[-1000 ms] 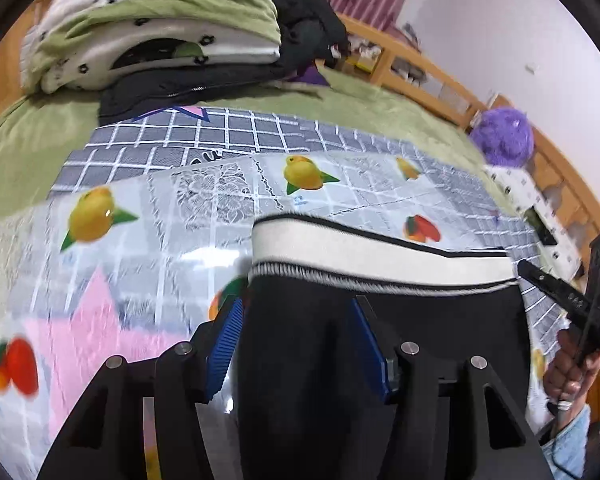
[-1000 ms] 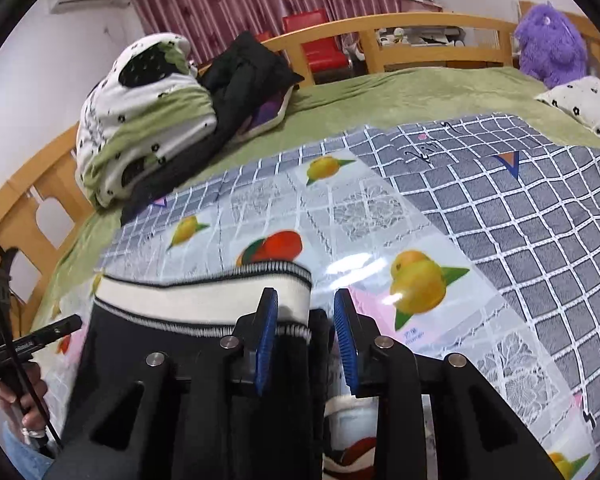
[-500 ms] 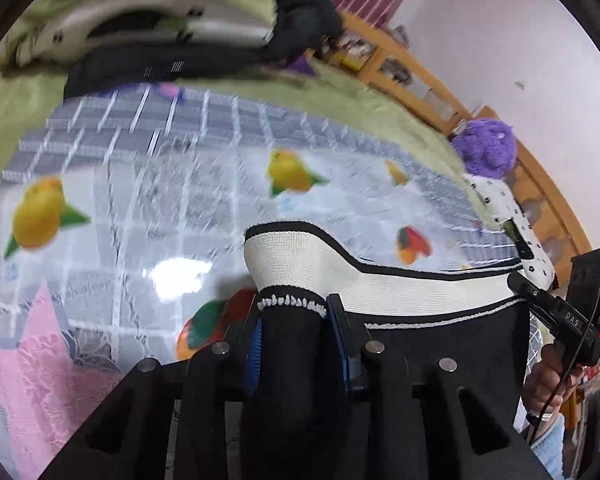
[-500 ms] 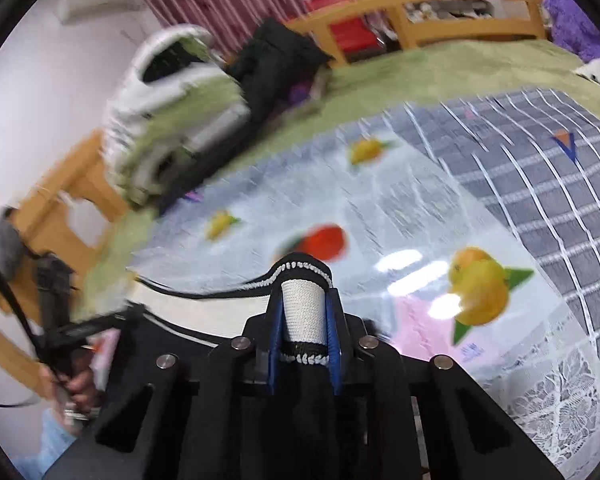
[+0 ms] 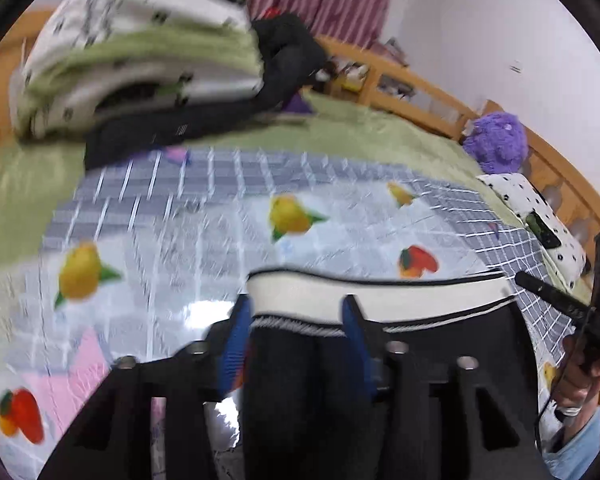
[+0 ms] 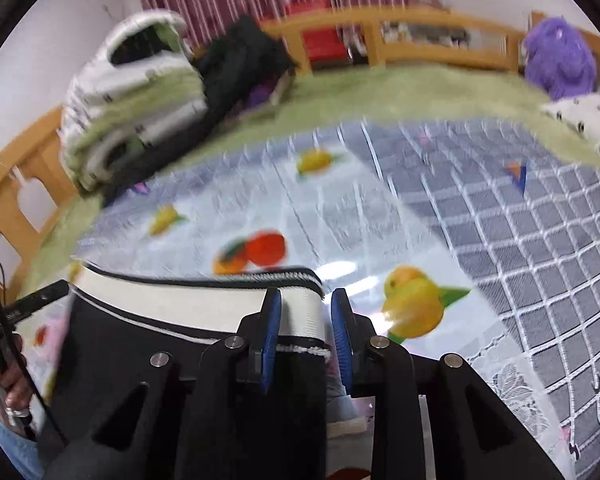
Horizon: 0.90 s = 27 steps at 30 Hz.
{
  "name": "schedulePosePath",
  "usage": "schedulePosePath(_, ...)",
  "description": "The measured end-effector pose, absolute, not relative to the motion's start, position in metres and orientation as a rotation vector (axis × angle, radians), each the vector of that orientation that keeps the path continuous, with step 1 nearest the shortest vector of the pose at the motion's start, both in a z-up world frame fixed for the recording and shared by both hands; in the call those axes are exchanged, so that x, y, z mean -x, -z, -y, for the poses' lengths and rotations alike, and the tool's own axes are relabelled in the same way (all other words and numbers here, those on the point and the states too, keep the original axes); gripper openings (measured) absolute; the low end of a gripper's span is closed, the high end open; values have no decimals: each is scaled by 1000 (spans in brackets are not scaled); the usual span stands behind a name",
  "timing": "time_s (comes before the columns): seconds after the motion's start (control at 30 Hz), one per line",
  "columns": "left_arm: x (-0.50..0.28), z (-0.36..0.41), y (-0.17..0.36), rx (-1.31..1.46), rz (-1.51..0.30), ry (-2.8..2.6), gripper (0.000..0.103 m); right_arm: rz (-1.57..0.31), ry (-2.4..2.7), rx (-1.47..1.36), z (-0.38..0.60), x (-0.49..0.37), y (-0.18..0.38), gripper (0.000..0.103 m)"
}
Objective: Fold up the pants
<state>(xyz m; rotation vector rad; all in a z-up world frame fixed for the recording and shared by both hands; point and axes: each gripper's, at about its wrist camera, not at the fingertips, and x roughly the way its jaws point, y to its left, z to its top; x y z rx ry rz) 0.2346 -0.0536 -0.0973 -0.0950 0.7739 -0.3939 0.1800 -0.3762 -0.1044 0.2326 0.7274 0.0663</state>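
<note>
Black pants (image 5: 300,376) with a white, black-edged waistband (image 5: 380,300) lie on a fruit-print plastic cloth (image 5: 180,248) over a bed. My left gripper (image 5: 296,320) is open, its blue fingers (image 5: 236,340) astride the waistband's left corner. My right gripper (image 6: 304,320) is open too, its fingers (image 6: 270,324) astride the waistband's right corner (image 6: 300,312). The pants (image 6: 140,360) spread between the two. Both views are blurred.
Folded green and white bedding (image 5: 140,52) and dark clothes (image 5: 288,60) are piled at the far side. A purple plush toy (image 5: 498,144) and a spotted pillow (image 5: 536,216) lie right. A wooden bed rail (image 6: 420,36) runs behind.
Both grippers were shut on the lifted waistband corners half a second ago. Now both have opened and the waistband lies flat on the cloth again.
</note>
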Motion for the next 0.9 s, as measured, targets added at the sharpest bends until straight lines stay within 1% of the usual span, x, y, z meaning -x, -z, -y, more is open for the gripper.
schedulePosePath(0.07, -238, 68, 96, 61, -773, 408, 51, -690, -93, -211, 367, -179, 102, 27)
schedulePosePath(0.13, -246, 84, 111, 8, -804, 412, 51, -750, -85, -203, 362, -191, 121, 27)
schedulePosePath(0.2, -257, 94, 137, -36, -879, 396, 50, -837, -41, -201, 362, -205, 150, 26)
schedulePosePath(0.23, -259, 94, 143, -38, -898, 390, 50, -818, -49, -211, 365, -206, 151, 26)
schedulePosePath(0.4, -245, 82, 130, -12, -923, 404, 51, -838, -30, -211, 365, -204, 143, 26)
schedulePosePath(0.5, -222, 77, 138, -42, -951, 412, 51, -830, -36, -198, 362, -194, 138, 30)
schedulePosePath(0.57, -205, 72, 146, -30, -1002, 445, 51, -837, -49, -172, 360, -179, 137, 30)
schedulePosePath(0.67, -179, 62, 150, 38, -1050, 486, 51, -842, -73, -209, 361, -145, 139, 32)
schedulePosePath(0.8, -139, 49, 153, 25, -1056, 491, 51, -857, -57, -225, 365, -105, 144, 32)
schedulePosePath(0.87, -113, 38, 152, 35, -1036, 474, 51, -853, -46, -228, 367, -86, 145, 36)
schedulePosePath(0.9, -104, 33, 149, 46, -1016, 467, 51, -857, -54, -249, 369, -75, 147, 40)
